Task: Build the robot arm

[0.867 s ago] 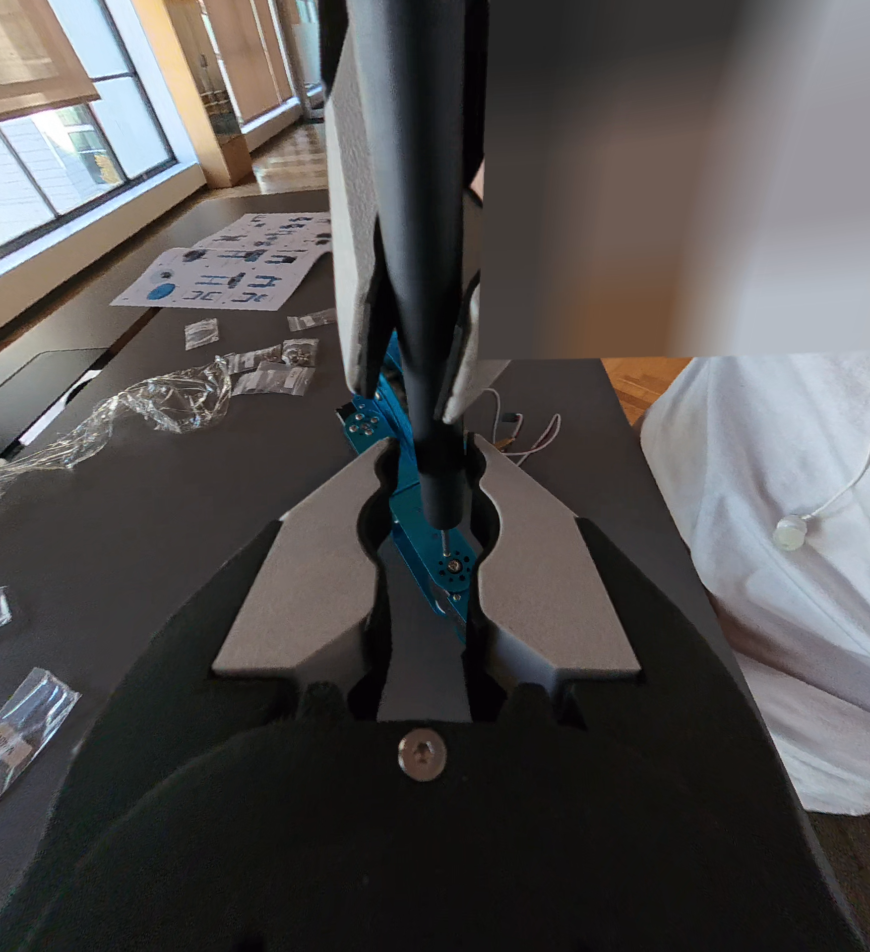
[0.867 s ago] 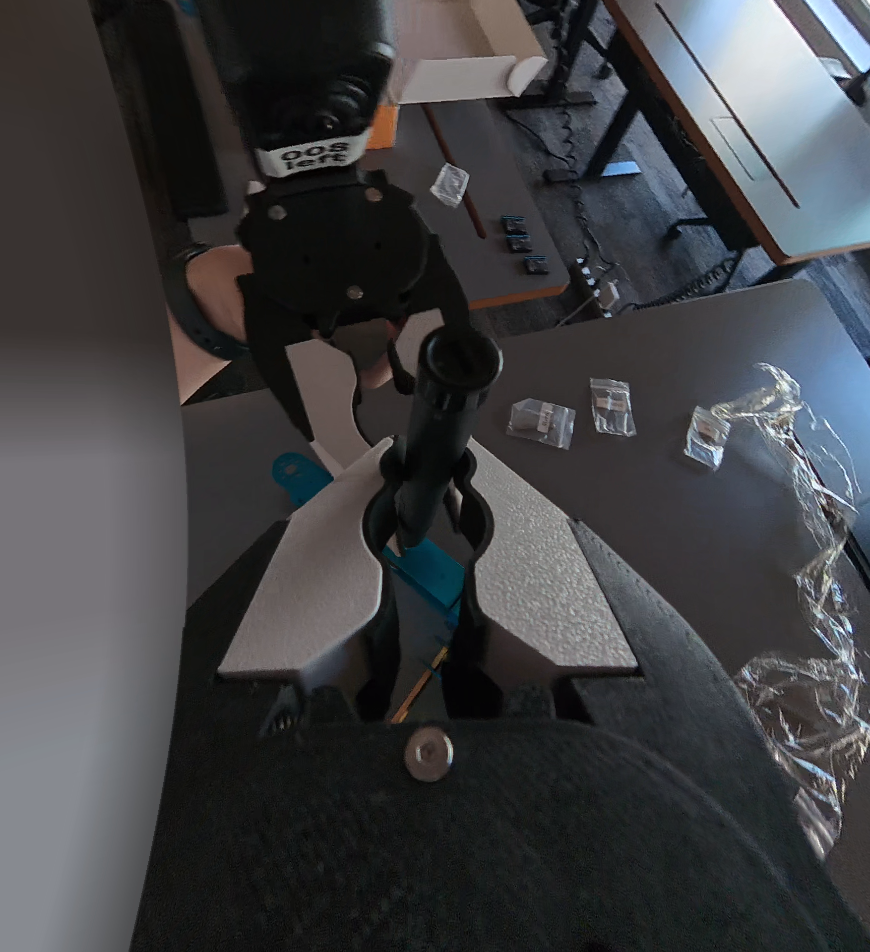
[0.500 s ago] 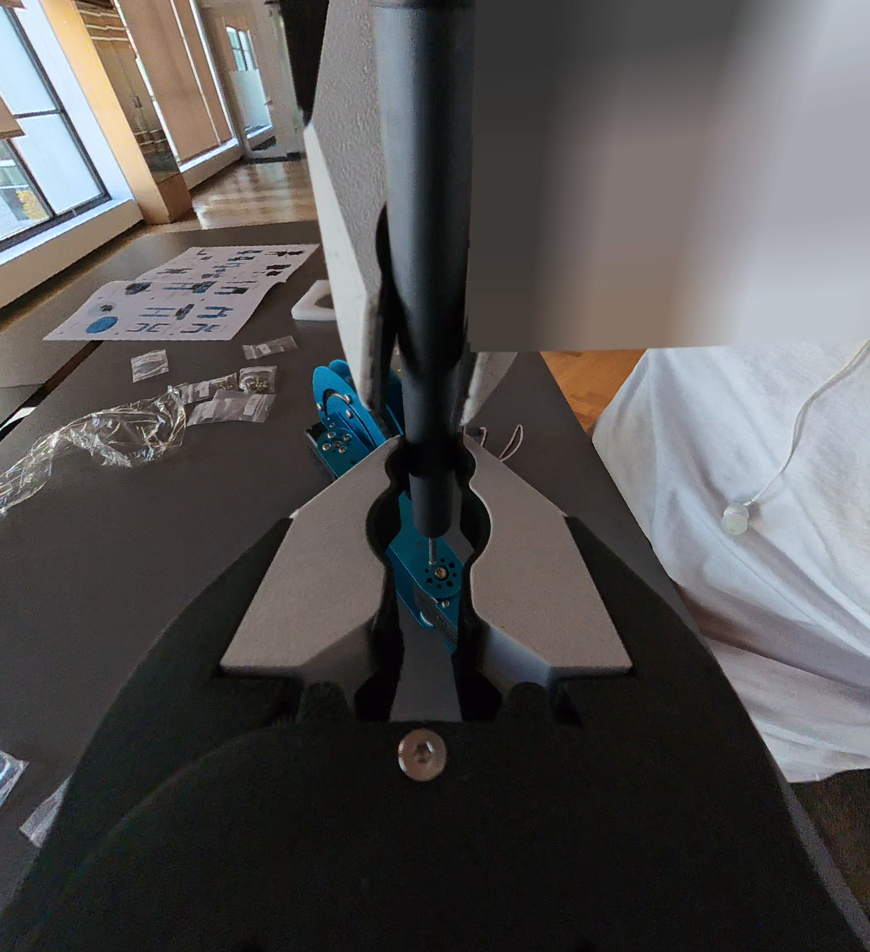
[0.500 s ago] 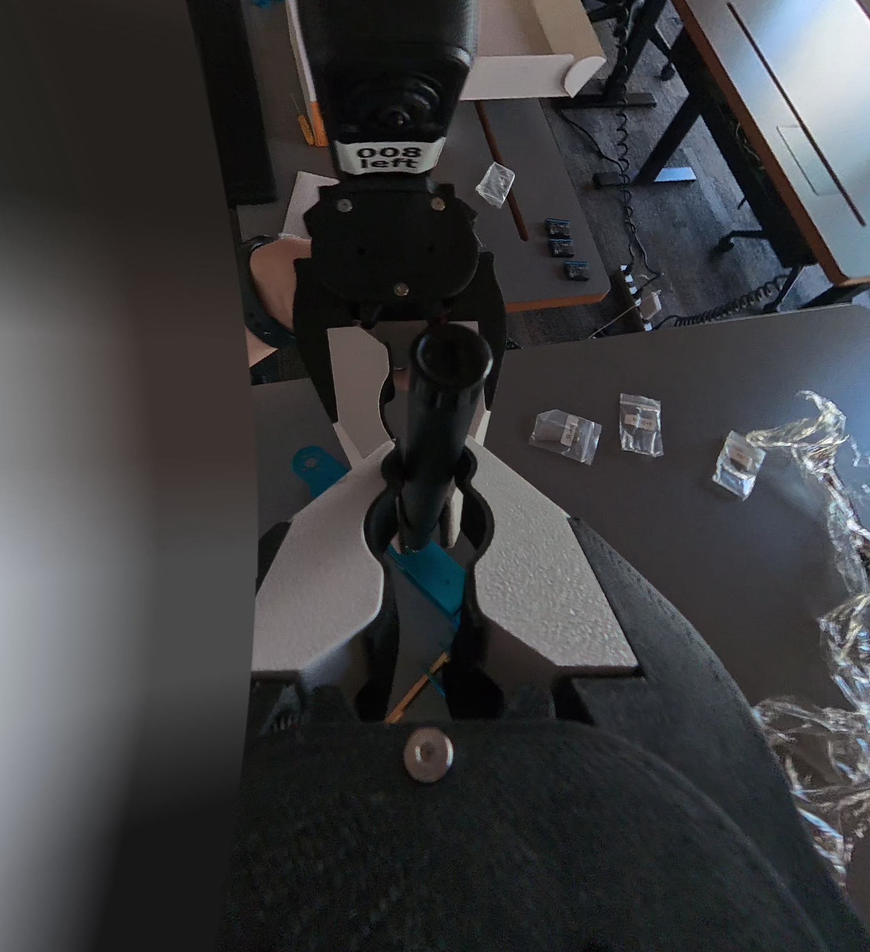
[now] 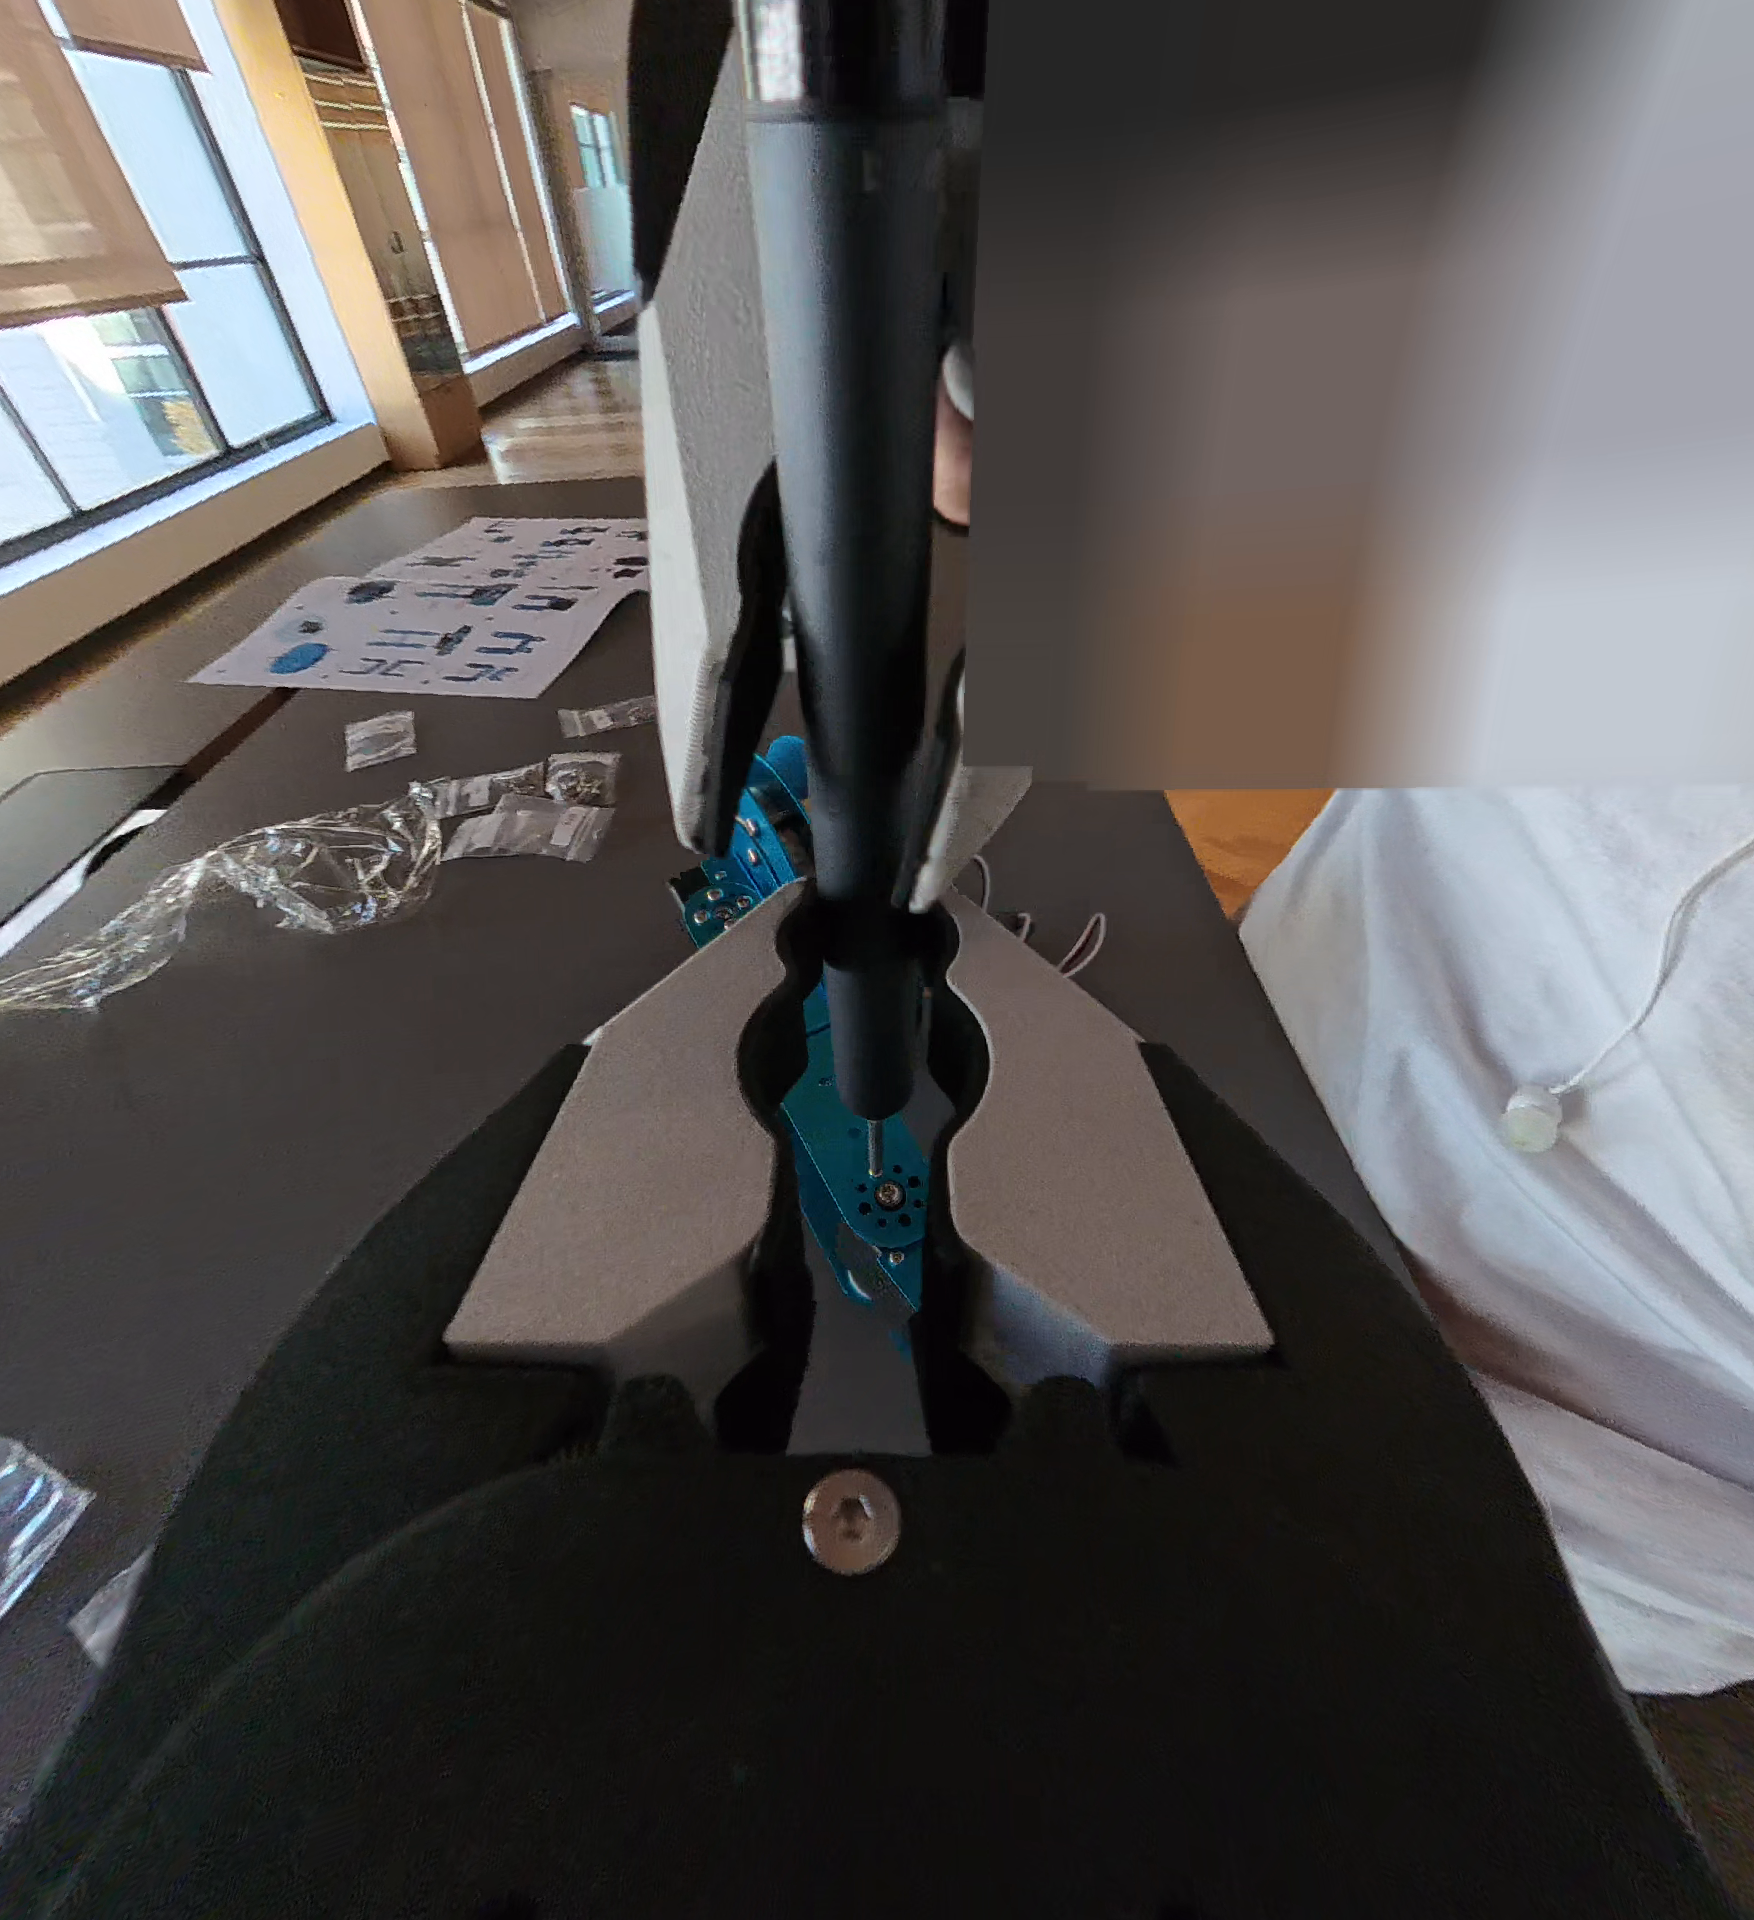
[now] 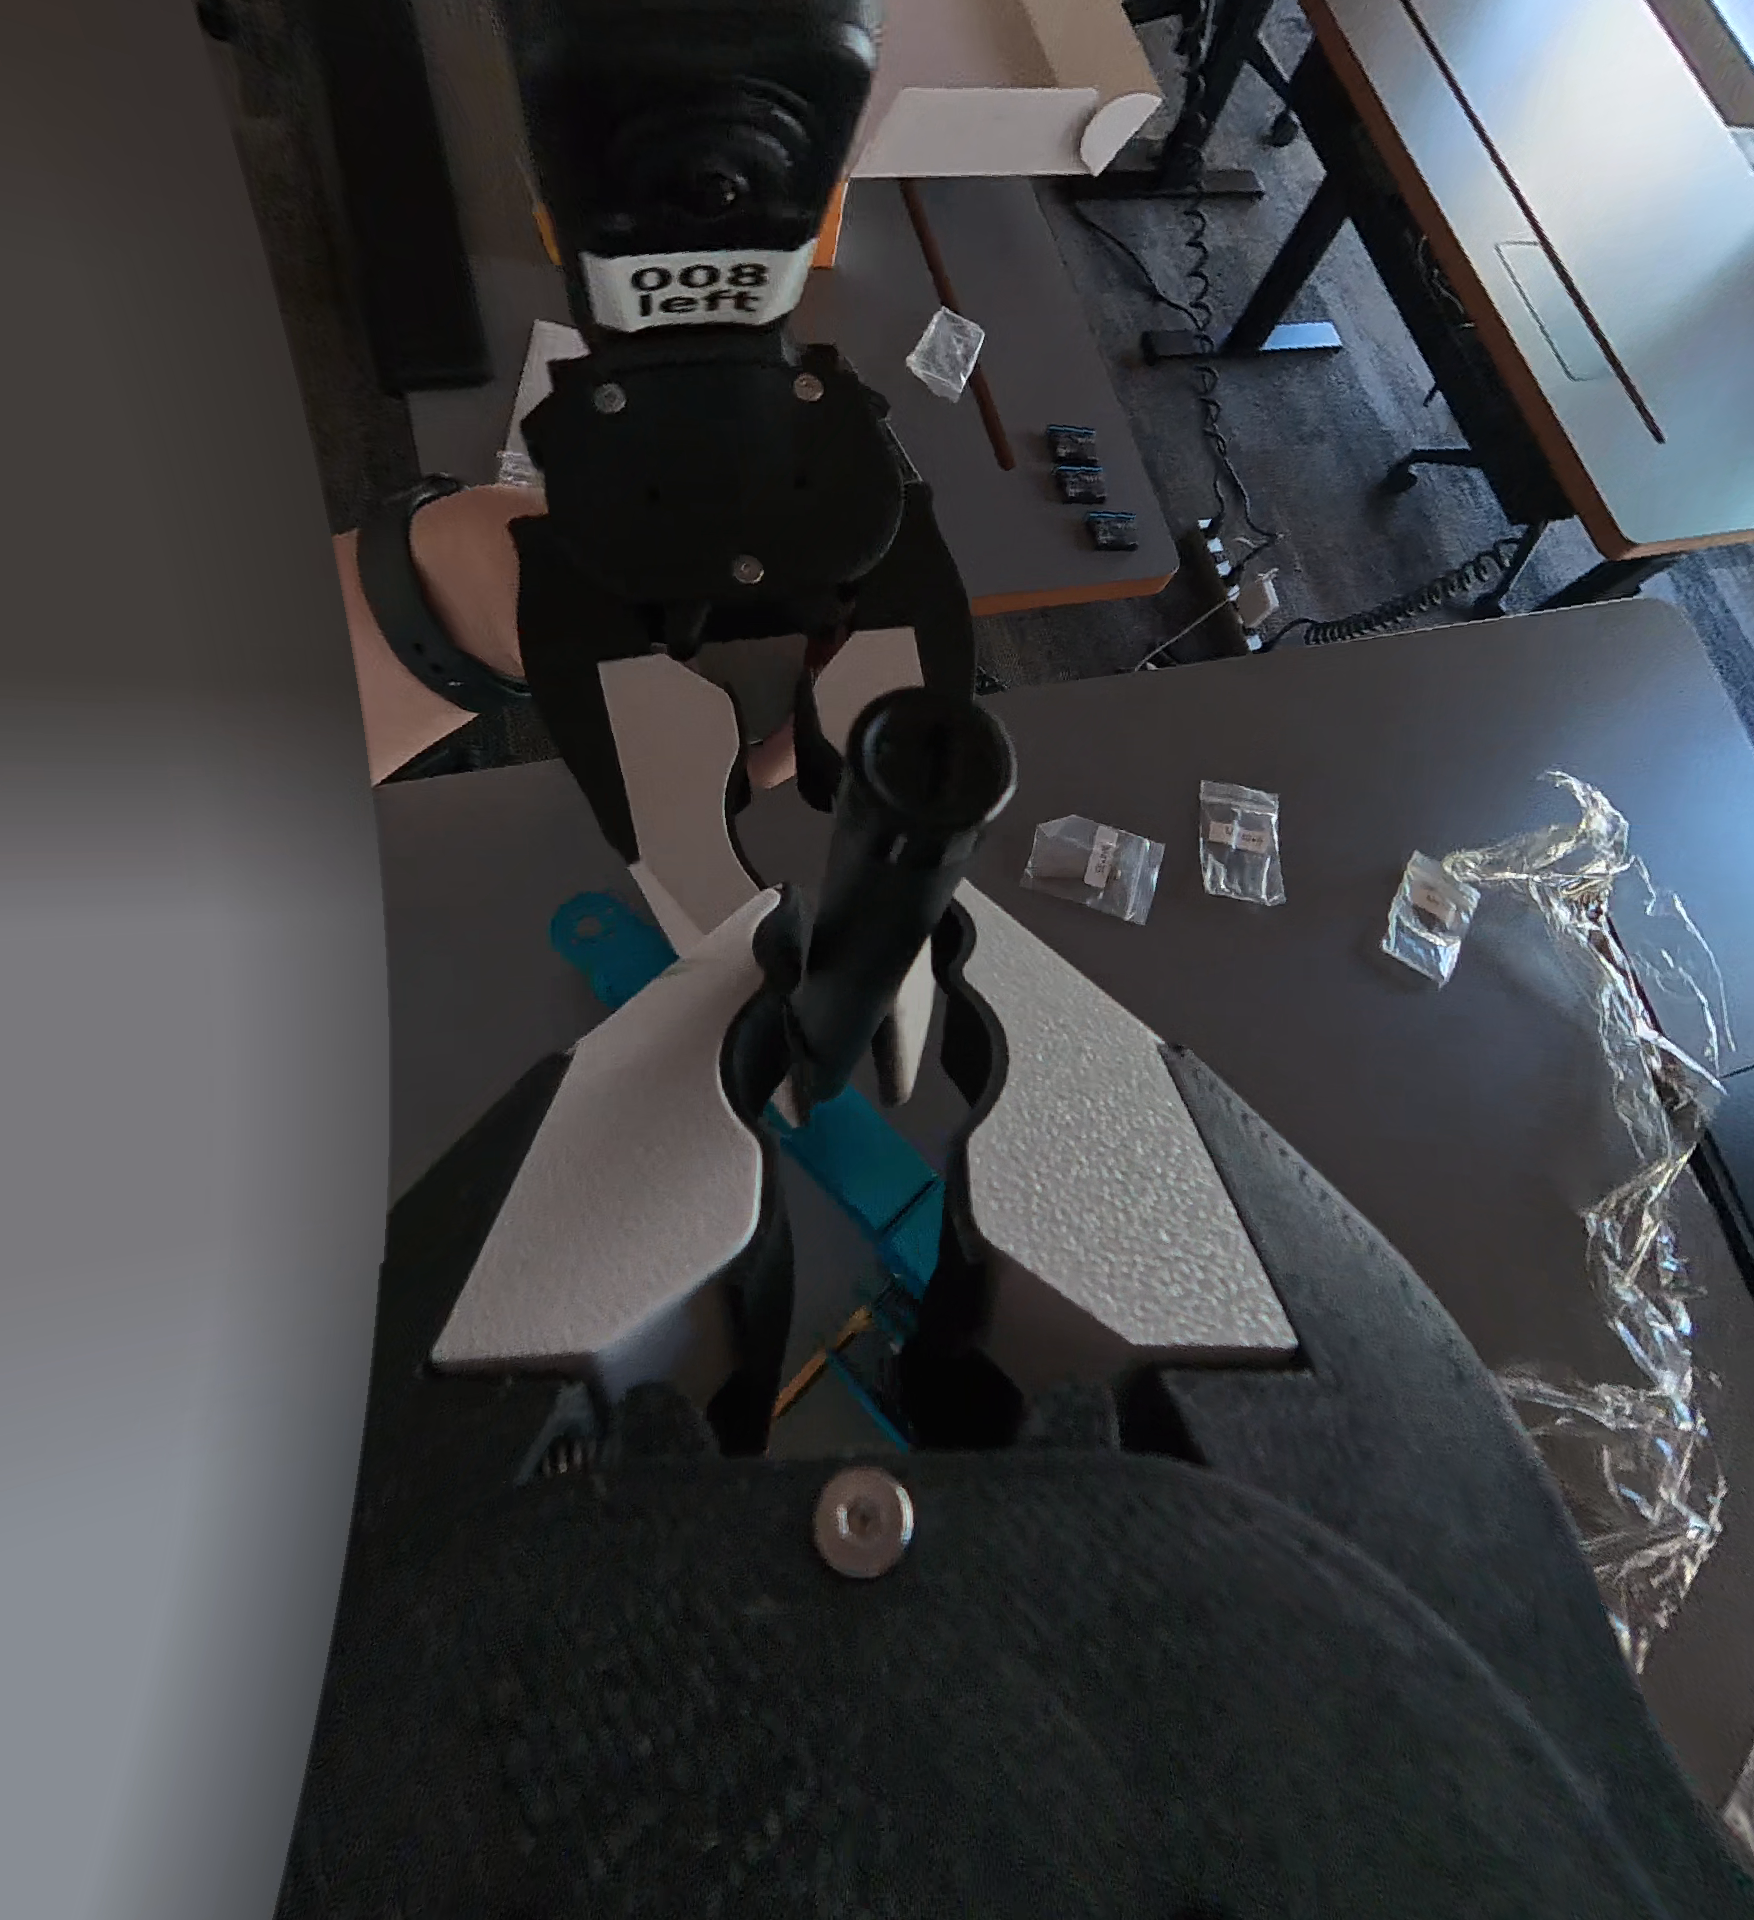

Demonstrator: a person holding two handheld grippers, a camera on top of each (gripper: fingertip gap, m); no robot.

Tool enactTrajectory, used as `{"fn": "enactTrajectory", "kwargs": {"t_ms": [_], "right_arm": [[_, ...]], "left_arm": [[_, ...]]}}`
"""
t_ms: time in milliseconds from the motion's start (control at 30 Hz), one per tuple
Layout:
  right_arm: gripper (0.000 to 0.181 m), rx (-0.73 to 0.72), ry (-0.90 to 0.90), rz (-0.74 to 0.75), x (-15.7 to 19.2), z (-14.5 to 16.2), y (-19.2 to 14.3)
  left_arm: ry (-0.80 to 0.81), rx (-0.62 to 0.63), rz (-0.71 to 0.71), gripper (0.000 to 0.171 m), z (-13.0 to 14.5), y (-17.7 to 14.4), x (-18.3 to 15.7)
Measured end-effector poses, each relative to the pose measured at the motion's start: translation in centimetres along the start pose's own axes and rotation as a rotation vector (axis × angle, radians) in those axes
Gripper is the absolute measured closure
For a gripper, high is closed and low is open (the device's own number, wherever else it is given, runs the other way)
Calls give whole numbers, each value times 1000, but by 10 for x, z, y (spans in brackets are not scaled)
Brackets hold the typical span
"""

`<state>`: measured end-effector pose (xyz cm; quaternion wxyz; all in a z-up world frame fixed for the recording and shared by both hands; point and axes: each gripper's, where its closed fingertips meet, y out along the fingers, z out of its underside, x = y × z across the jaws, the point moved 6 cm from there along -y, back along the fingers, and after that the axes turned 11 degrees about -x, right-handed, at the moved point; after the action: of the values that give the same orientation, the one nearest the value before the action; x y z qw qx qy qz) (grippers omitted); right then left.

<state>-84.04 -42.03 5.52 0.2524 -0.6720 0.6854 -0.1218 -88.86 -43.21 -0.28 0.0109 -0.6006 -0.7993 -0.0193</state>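
Wrap (image 5: 229,883) of crumpled clear film lies far to my left on the dark table (image 5: 333,1091), small bags (image 5: 540,821) and a printed sheet (image 5: 437,634) beyond it. Dead ahead, my left gripper (image 5: 873,914) is closed on the blue bracket (image 5: 831,1143), which stands on edge between its fingers. My right gripper (image 6: 868,914) comes in from above, clamped round the black screwdriver (image 5: 857,623), whose bit rests on a screw (image 5: 888,1195) in the bracket's ring of holes. I judge the bracket light, stiff and slick metal, best pinched across its flat faces; the driver's round barrel could twist in the grip. To my right is a white shirt (image 5: 1579,1247)
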Motion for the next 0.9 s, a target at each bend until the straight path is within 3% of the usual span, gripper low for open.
{"fn": "enactTrajectory", "kwargs": {"t_ms": [167,333,400,567,700,833,900], "right_arm": [[162,45,-10,-32,-5,0,8],[161,64,-17,56,-2,0,6],[161,71,-7,67,-1,0,5],[152,87,-14,-33,3,1,7],[161,71,-42,-49,4,2,6],[160,94,-70,26,3,3,4],[160,115,-90,46,6,2,3]], "left_arm": [[-66,-53,67,156,2,-2,6],[13,-49,-48,148,3,-4,5],[10,-44,-42,155,3,-3,1],[-38,-55,28,156,4,-6,3],[-41,-93,76,156,6,-7,2],[-29,-65,-3,146,9,-8,4],[-15,-48,-14,150,9,-8,2]]}}
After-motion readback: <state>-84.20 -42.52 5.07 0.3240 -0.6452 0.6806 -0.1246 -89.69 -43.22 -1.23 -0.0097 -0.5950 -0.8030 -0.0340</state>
